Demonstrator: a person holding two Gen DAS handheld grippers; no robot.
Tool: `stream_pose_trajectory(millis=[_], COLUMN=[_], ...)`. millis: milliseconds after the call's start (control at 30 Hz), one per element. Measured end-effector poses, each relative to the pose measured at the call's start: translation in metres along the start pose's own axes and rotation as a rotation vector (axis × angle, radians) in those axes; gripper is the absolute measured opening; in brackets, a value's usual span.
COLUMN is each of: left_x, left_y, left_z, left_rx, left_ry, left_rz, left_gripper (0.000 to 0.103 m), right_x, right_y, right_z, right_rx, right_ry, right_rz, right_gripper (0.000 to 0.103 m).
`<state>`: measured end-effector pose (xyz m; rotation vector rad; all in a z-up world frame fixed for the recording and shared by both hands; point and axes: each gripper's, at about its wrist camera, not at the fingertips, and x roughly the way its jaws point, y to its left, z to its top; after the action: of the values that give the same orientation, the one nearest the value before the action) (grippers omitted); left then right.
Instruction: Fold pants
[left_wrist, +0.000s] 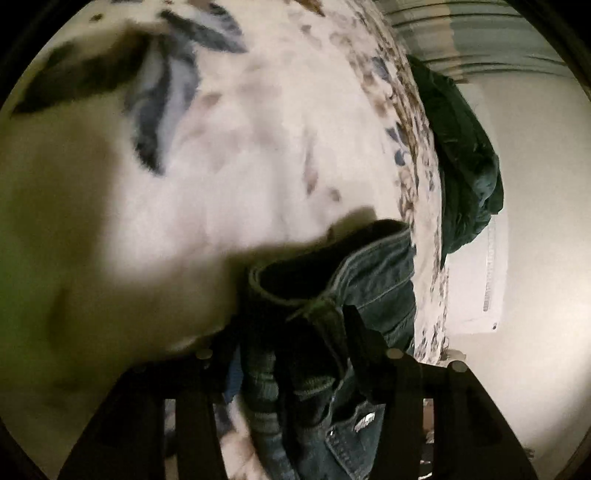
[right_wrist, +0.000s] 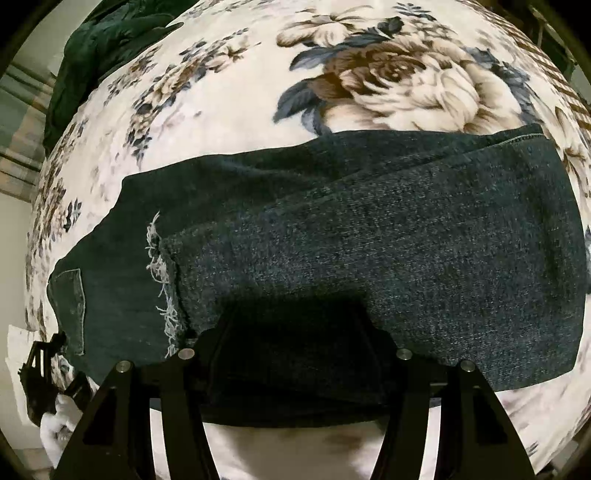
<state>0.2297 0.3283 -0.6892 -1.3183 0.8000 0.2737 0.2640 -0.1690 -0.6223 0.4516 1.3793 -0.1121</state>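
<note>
My left gripper (left_wrist: 295, 332) clenched the bunched waistband of the jeans (right_wrist: 369, 229), which lay across the floral blanket (right_wrist: 240, 92) on the bed. My right gripper (right_wrist: 295, 325) stood open at 6 o'clock; I judged it should pin the fold while the left carried its end over evenly

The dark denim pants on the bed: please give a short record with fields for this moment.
item: dark blue denim pants, frayed tear near the knee
fold state: legs laid one over the other, across the view
surface: cream floral blanket
left gripper: shut on a bunched part of the pants
right gripper: fingertips on the near edge of the pants, closure hidden
nearby: dark green cloth beyond the blanket edge
</note>
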Motion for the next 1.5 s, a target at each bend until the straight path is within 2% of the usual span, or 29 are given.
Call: stream_pose_trajectory(millis=[100,233,300,367,433,500,633,733,767,800,933,1000,1100,1267,1400,1500], left_x=[-0.011,-0.030,-0.029,-0.021,-0.017,-0.013,0.004,0.000,-0.004,-0.009,-0.033,-0.048,-0.073,-0.102,-0.102,-0.084], left_y=[-0.016,-0.029,-0.023,-0.008,-0.008,-0.009,-0.006,-0.015,-0.022,-0.029,-0.065,-0.091,-0.133,-0.205,-0.241,-0.258], left_z=[-0.005,-0.006,0.000,0.007,0.009,0.008,0.010,0.006,0.002,-0.001,-0.018,-0.030,-0.056,-0.129,-0.203,-0.274], left_rx=[0.078,0.161,0.155,0.078,0.078,0.079,0.040,0.060,0.095,0.130,0.291,0.380,0.498,0.686,0.788,0.845], left_ry=[-0.045,-0.077,-0.076,-0.034,-0.020,-0.007,0.012,-0.033,-0.060,-0.080,-0.139,-0.166,-0.199,-0.184,-0.099,0.019], left_rz=[0.002,0.003,0.016,-0.014,-0.022,-0.042,-0.040,-0.037,-0.032,-0.029,-0.031,-0.049,-0.115,-0.243,-0.306,-0.335], left_gripper=[0.030,0.026,0.025,0.025,0.029,0.045,0.049,0.046,0.032,0.027,0.022,0.022,0.022,0.022,0.021,0.021], right_x=[0.001,0.000,0.000,-0.001,-0.001,-0.002,-0.005,-0.009,-0.010,-0.014,-0.028,-0.035,-0.050,-0.070,-0.084,-0.100], right_y=[0.002,0.002,0.001,0.001,0.000,-0.002,-0.007,-0.014,-0.016,-0.020,-0.039,-0.052,-0.075,-0.126,-0.163,-0.193], right_z=[0.001,0.001,0.001,0.001,0.001,0.001,-0.002,-0.004,-0.005,-0.006,-0.007,-0.007,-0.008,-0.015,-0.021,-0.024], right_rx=[-0.008,-0.011,-0.011,-0.008,-0.014,-0.011,0.000,0.022,0.026,0.033,0.071,0.092,0.121,0.191,0.222,0.224], right_ry=[0.000,-0.001,0.001,0.002,0.004,0.001,-0.004,-0.005,-0.008,-0.017,-0.046,-0.061,-0.094,-0.129,-0.142,-0.176], right_rz=[-0.001,0.005,0.006,0.006,0.005,0.011,0.029,0.038,0.039,0.040,0.056,0.070,0.085,0.108,0.129,0.106], right_gripper=[0.062,0.062,0.062,0.062,0.062,0.062,0.062,0.062,0.062,0.062,0.062,0.062,0.062,0.062,0.062,0.062])
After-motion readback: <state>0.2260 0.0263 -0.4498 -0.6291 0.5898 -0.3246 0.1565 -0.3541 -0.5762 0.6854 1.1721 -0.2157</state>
